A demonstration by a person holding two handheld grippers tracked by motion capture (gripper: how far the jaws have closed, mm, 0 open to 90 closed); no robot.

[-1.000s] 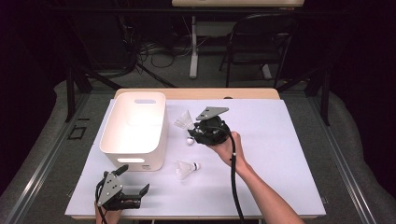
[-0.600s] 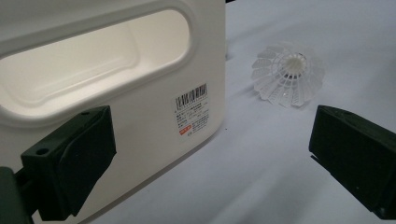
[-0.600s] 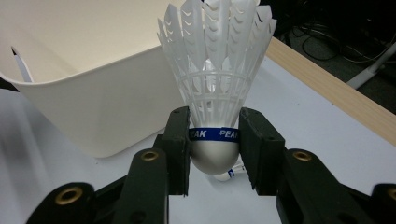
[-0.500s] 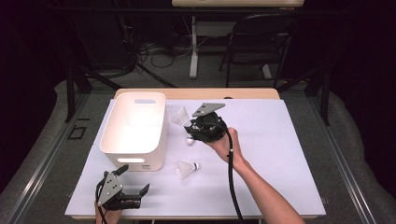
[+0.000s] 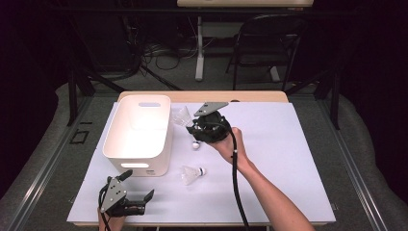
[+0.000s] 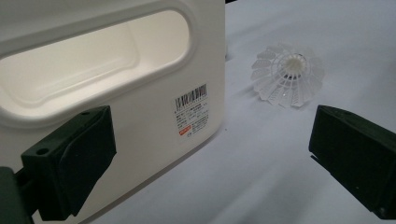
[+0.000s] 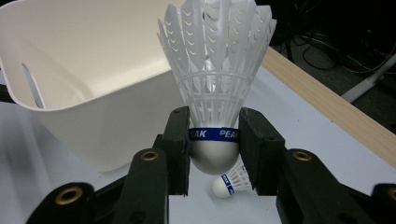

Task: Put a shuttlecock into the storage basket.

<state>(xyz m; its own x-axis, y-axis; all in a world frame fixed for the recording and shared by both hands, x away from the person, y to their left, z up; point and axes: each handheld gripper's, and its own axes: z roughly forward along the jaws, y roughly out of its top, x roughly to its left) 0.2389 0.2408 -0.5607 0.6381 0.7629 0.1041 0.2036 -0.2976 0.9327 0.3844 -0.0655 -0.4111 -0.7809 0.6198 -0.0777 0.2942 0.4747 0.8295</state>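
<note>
The right tool (image 7: pixel 214 140) grips a white plastic shuttlecock (image 7: pixel 215 84) by its rounded cork, jaws pressed on either side of the blue band, where "PEAK" reads twice in white. The shuttlecock stands upright in the grip, skirt up, cork down, lifted clear of the worktop (image 5: pixel 288 159). The white bin (image 5: pixel 139 132) lies just to the left of it in the high view, its open top near the skirt, so the coming move is judged a short carry sideways over the rim, then a release. A second shuttlecock (image 5: pixel 196 144) with the same blue band lies on the worktop right below the right tool, and a third (image 5: pixel 191 174) lies on its side nearer the person, cork pointing right.

The left tool (image 5: pixel 126 199) rests at the near edge of the worktop, jaws wide and holding nothing; it is the nearer one to the third shuttlecock. The bin's near wall carries a small barcode label (image 6: pixel 192 114), its print too fine to read.
</note>
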